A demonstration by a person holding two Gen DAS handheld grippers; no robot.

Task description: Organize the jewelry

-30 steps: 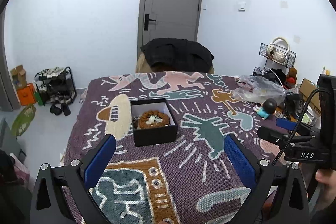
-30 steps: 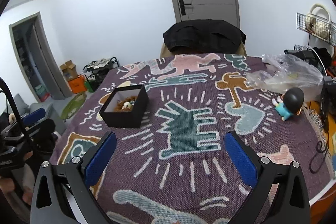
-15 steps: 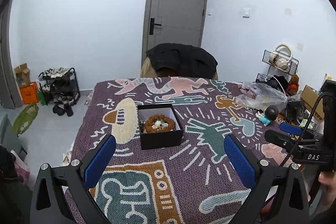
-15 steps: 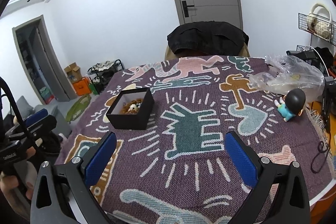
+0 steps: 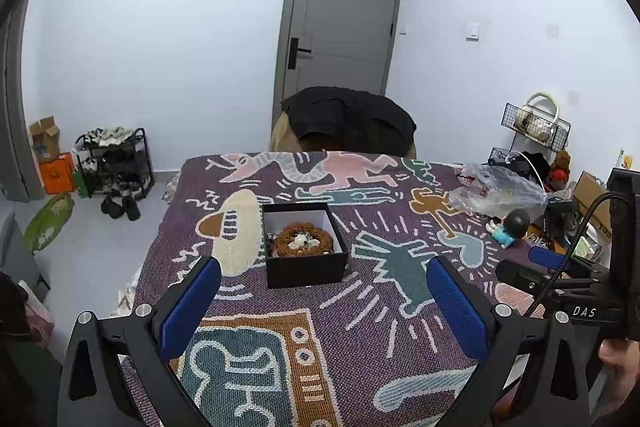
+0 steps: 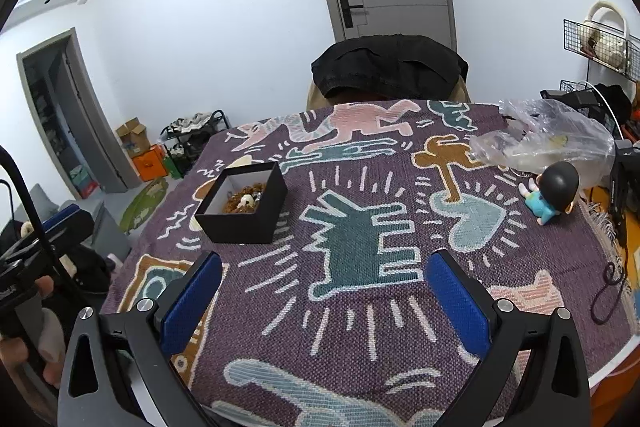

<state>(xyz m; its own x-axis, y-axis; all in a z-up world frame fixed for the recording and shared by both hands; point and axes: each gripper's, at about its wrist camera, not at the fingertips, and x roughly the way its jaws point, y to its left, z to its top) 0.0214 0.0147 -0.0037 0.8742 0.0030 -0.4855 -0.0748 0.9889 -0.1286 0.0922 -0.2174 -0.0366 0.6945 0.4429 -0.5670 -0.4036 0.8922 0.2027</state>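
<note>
Wide bare patterned blanket (image 6: 360,307) spreads to the table's near edge as the left gripper (image 5: 324,303) and right gripper (image 6: 324,295) hover fully spread and empty, the black jewelry box (image 5: 306,269) of beaded bracelets (image 5: 302,246) ahead.

Bright, even indoor light, soft shadows, sharp focus; strong fisheye bending and dark vignette at both views' edges.

Coarse woven tablecloth (image 6: 360,327); matt black jewelry box (image 5: 306,269), white-lined; crinkled clear plastic bag (image 6: 548,143); glossy plastic figurine (image 6: 554,193).
</note>
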